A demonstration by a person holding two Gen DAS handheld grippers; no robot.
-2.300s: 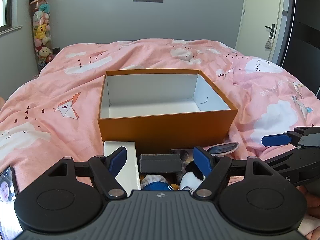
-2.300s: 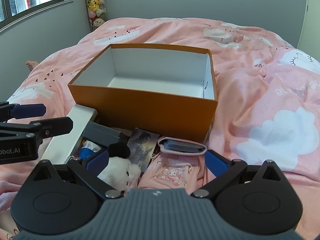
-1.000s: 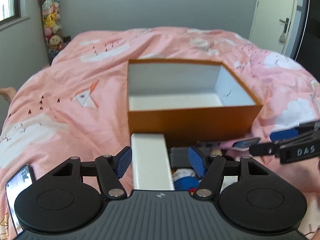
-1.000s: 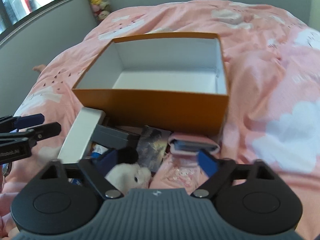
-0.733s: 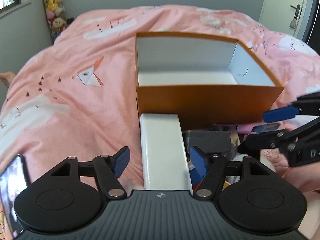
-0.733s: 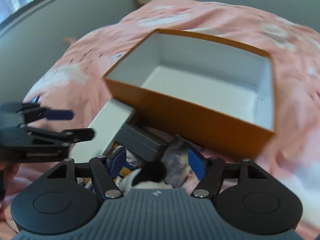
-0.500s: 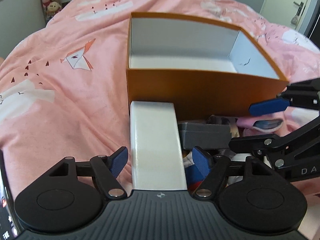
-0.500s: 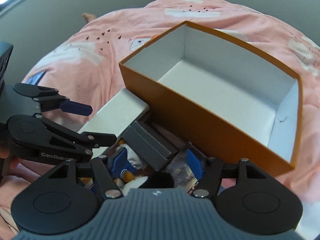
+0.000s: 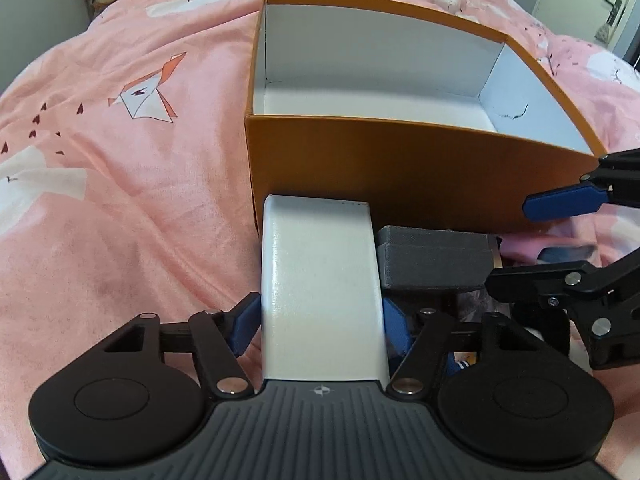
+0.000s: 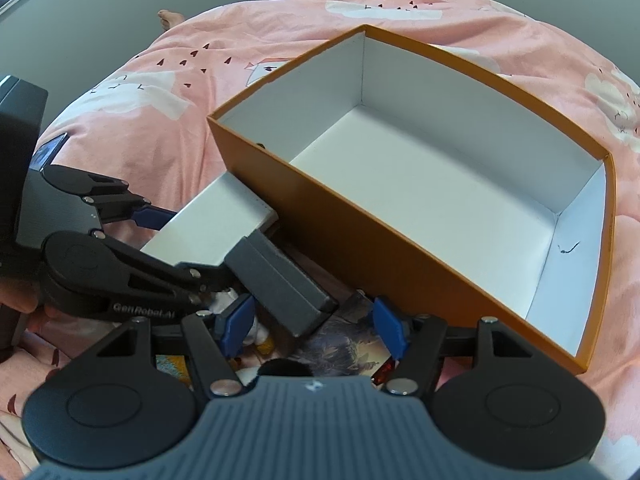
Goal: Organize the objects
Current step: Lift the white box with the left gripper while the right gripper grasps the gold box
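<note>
An open orange box [image 9: 420, 168] with a white, empty inside stands on the pink bed; it also shows in the right wrist view [image 10: 400, 252]. A long white box [image 9: 320, 292] lies against its near wall. My left gripper [image 9: 320, 322] straddles the white box, both blue pads touching its sides; it also shows in the right wrist view [image 10: 176, 236]. A dark grey box [image 9: 434, 258] lies right of the white one. My right gripper [image 10: 312, 326] is open just above the near end of the grey box [image 10: 284, 284].
Under the grippers lie a picture card [image 10: 344, 346], a white plush toy [image 10: 256, 332] and a pink pouch [image 9: 560, 250]. The pink duvet [image 9: 120, 160] surrounds the box. A phone [image 10: 48, 150] lies at the left. A door [image 9: 600, 12] is at far right.
My left gripper has moved forward over the white box and closed its pads onto its sides. My right gripper has swung left and down over the grey box.
</note>
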